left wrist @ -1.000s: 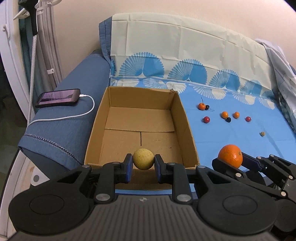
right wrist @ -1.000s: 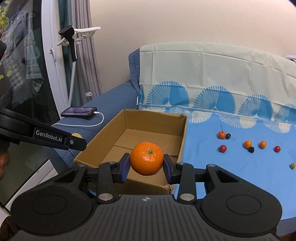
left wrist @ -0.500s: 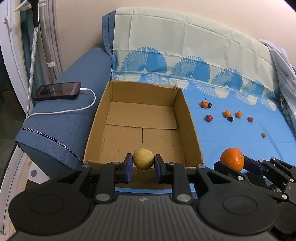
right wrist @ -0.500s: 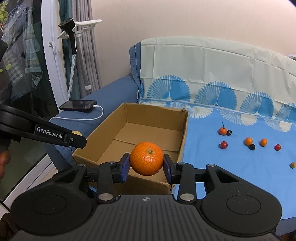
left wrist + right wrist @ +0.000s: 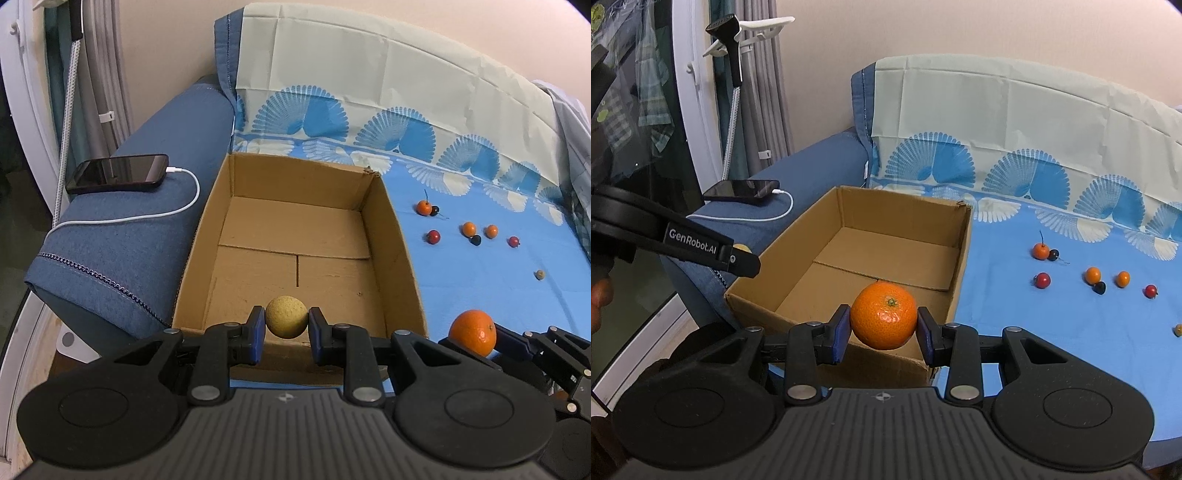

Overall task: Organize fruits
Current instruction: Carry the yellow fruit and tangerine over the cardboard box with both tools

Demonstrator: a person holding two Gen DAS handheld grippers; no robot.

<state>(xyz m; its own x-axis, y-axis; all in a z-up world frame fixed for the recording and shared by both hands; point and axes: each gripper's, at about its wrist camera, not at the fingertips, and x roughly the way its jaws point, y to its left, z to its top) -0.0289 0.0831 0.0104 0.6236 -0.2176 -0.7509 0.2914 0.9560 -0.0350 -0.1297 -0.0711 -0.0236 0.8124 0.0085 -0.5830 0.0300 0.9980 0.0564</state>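
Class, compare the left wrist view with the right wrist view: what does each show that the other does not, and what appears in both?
Only the left wrist view shows the yellowish fruit fully, clamped in the left gripper, with the box's whole bare floor.

Only the right wrist view shows the orange's stem end, the white rack on the wall, and the "GenRobot.AI" lettering on the left gripper.

Both show the cardboard box, the orange held in the right gripper, the charging phone, the small fruits and the blue cloth.
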